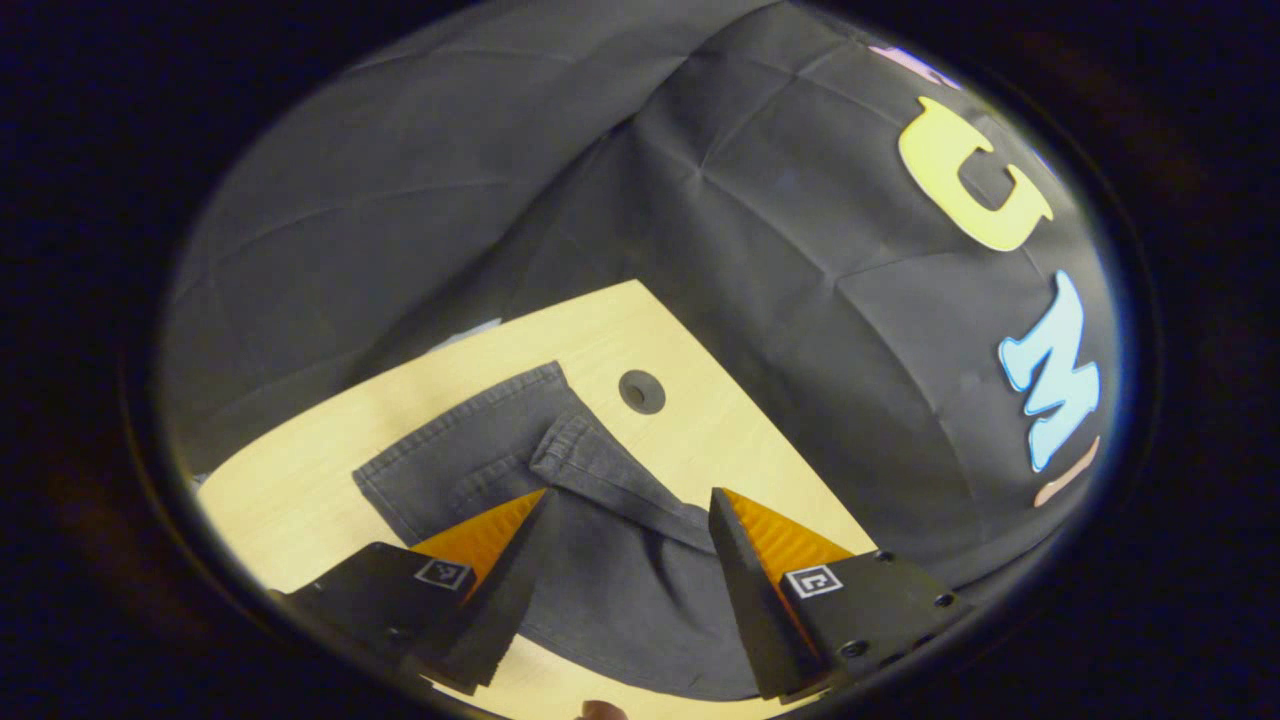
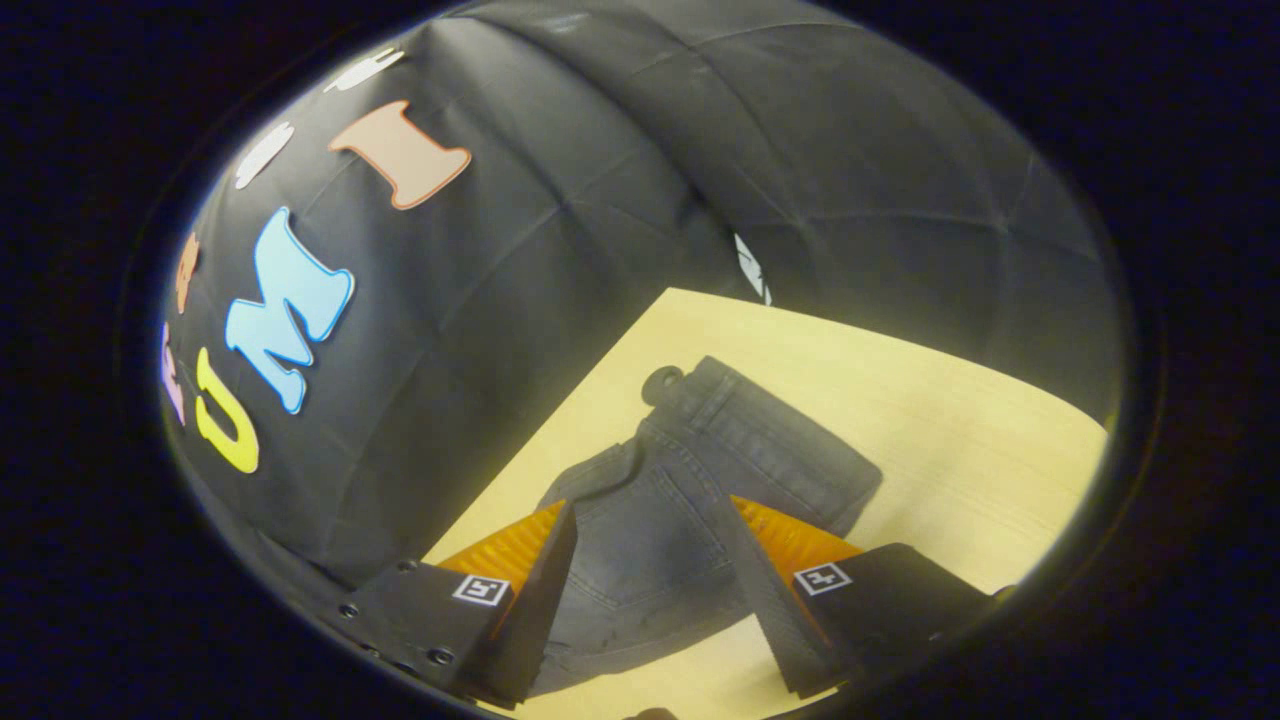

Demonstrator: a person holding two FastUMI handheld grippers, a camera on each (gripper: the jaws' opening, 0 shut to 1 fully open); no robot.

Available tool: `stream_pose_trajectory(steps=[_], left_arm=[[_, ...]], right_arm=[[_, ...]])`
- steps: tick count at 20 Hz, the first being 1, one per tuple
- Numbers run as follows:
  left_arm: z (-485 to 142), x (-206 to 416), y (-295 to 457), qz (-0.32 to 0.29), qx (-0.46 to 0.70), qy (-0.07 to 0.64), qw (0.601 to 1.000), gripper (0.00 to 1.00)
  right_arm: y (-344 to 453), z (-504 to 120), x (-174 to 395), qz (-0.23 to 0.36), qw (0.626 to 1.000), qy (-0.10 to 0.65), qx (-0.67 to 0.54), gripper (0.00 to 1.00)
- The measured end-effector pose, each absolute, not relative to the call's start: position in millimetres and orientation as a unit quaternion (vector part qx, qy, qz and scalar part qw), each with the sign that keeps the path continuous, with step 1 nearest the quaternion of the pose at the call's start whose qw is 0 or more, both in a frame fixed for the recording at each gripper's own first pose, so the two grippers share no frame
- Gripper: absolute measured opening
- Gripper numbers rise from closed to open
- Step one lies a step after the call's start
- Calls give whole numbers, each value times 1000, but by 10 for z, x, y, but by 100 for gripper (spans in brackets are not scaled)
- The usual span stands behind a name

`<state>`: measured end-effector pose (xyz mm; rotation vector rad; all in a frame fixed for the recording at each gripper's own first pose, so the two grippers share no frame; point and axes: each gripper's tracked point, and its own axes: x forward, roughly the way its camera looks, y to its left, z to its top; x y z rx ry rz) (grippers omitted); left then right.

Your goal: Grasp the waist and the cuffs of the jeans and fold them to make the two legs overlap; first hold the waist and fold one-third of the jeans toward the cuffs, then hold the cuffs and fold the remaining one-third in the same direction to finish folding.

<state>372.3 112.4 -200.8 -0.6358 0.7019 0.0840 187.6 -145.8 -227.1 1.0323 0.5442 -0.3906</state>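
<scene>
Both grippers, left (image 1: 630, 500) and right (image 2: 650, 510), hover open above dark jeans (image 1: 500, 450) lying bunched on the counter (image 1: 700, 420), untouched; judging by this, every fold remains to be made.

From my seat I saw a pale wooden table (image 1: 690, 420) with a light grain, its top running back to a corner in the left gripper view. A round dark grommet hole (image 1: 641, 391) sat in the tabletop near that far edge. In the right gripper view the same hole (image 2: 662, 383) showed near the table's far edge. Black cloth (image 1: 420, 190) hung as the booth wall behind the table on both sides, creased into squares by fold lines. A small white patch (image 2: 750, 266) showed on the cloth just past the table's far corner; I could not tell what it was.
</scene>
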Motion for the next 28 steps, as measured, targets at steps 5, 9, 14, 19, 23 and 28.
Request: stream_pose_trajectory(steps=[5, 9, 14, 19, 23, 28], left_arm=[[-1743, 3298, 1077, 41, -261, 300, 917, 98], [-1549, 2958, 937, 29, -232, 275, 933, 98], [-1296, 2649, 753, 14, -173, 250, 953, 98], [-1116, 2411, 710, 16, -177, 227, 958, 98], [-1040, 2200, 671, 19, -131, 210, 969, 98], [-929, 1977, 490, 3, -137, 209, 968, 97]], right_arm=[[-1525, -2505, 1524, -240, 772, 251, 532, 87], [-1325, -2880, 1565, -237, 718, 290, 587, 87], [-1226, -3101, 1636, -235, 703, 304, 599, 87], [-1306, -3204, 1641, -252, 687, 304, 610, 65], [-1318, -3232, 1608, -242, 687, 309, 612, 25], [-1345, -3122, 1650, -211, 707, 294, 607, 6]])
